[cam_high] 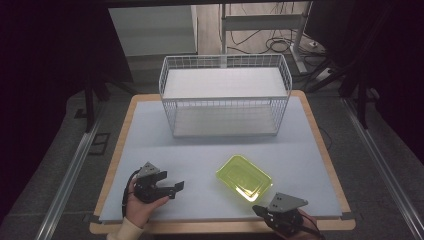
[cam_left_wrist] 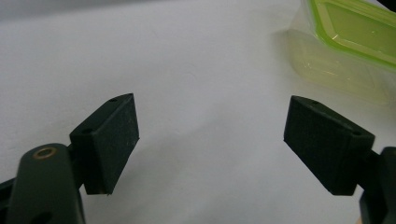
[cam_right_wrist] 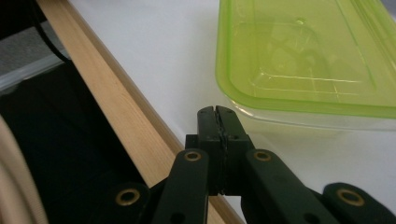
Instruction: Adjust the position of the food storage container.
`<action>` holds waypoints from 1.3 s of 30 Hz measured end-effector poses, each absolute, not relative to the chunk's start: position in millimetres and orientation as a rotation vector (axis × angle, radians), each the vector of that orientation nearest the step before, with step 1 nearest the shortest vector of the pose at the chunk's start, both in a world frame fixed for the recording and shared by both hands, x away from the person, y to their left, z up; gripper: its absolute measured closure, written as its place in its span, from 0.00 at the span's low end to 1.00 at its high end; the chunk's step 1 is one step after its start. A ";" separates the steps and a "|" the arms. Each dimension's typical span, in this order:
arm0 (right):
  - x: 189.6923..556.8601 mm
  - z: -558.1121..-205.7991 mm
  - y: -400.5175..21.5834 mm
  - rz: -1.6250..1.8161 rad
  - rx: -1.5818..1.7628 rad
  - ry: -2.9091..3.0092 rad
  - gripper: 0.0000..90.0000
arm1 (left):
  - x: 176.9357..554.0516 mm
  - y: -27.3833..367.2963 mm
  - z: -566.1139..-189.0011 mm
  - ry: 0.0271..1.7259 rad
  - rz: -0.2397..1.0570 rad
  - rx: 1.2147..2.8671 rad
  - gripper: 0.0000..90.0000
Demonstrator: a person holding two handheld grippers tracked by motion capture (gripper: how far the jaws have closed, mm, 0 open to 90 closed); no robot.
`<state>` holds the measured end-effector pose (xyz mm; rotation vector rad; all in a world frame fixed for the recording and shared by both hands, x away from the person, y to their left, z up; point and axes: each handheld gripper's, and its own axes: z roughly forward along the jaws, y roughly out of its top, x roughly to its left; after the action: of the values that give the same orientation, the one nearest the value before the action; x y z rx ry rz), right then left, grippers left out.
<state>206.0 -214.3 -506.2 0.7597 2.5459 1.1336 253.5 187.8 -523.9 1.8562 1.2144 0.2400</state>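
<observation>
White wire forms a basket [cam_high: 224, 95] that is seen in the high view at the far edge of the surface [cam_high: 150, 145], near its middle. A green lidded container [cam_high: 244, 177] is placed toward the near edge, right of centre. The left tool [cam_high: 172, 189] is held by a hand [cam_high: 142, 206] near the near-left corner, and the right tool [cam_high: 258, 210] is held at the near edge, just beside the container.

From the left gripper view, the left tool [cam_left_wrist: 212, 140] is shown with its jaws wide apart over bare surface, the container [cam_left_wrist: 348, 44] lying beyond them.

From the right gripper view, the right tool [cam_right_wrist: 217, 113] is shown with its jaws pressed together on nothing, just short of the container [cam_right_wrist: 303, 56], beside the wooden edge [cam_right_wrist: 112, 102].
</observation>
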 end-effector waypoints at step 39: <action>221.8 -528.2 -214.3 1.025 0.817 2.388 1.00 | 253.0 186.2 -524.5 1.212 0.232 1.869 0.19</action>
<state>221.8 -214.3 -528.2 0.8173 2.3881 1.0250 253.0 186.2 -524.5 1.8694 1.2116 0.2321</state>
